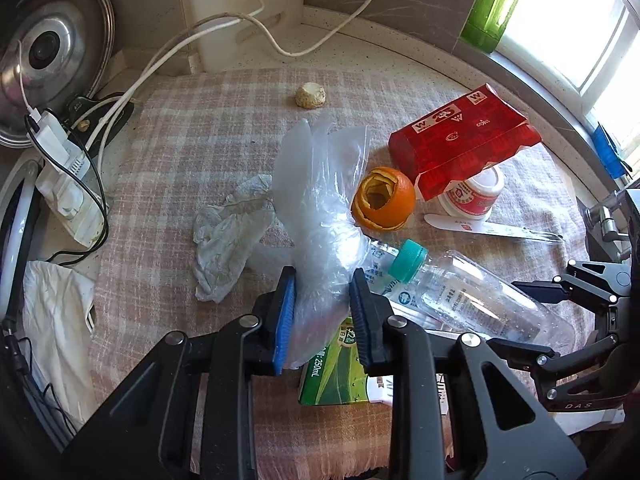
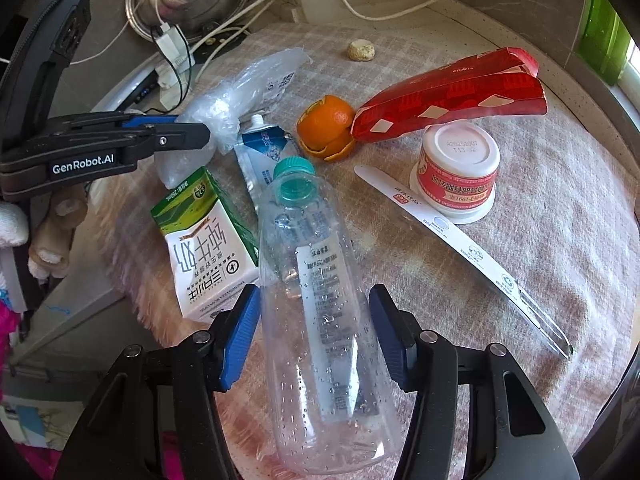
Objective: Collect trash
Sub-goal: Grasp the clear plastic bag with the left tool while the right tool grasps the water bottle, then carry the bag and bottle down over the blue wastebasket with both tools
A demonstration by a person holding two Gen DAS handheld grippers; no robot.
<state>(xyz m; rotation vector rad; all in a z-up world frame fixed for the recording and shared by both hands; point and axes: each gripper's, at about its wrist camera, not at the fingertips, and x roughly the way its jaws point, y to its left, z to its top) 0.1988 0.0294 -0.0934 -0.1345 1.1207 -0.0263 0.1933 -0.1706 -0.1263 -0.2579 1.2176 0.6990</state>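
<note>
My left gripper (image 1: pixel 322 300) is shut on a crumpled clear plastic bag (image 1: pixel 320 208), which stands up between its pads. The right wrist view shows that gripper (image 2: pixel 202 130) from the side, with the bag (image 2: pixel 224 112) bunched at its tip. My right gripper (image 2: pixel 314 312) is shut on a clear plastic bottle (image 2: pixel 316 300) with a teal cap, pads on both sides of its body. The left wrist view has this bottle (image 1: pixel 460 292) lying low over the plaid cloth (image 1: pixel 200 120), with the right gripper (image 1: pixel 508 314) at its base.
On the cloth lie a green milk carton (image 2: pixel 208 248), toothpaste tube (image 2: pixel 260 148), orange peel (image 2: pixel 326 126), red box (image 2: pixel 448 92), white cup (image 2: pixel 458 172), wrapped fork (image 2: pixel 460 248), crumpled tissue (image 1: pixel 228 236) and a beige lump (image 1: pixel 310 96). A power strip (image 1: pixel 68 184) and pot lid (image 1: pixel 52 52) sit left.
</note>
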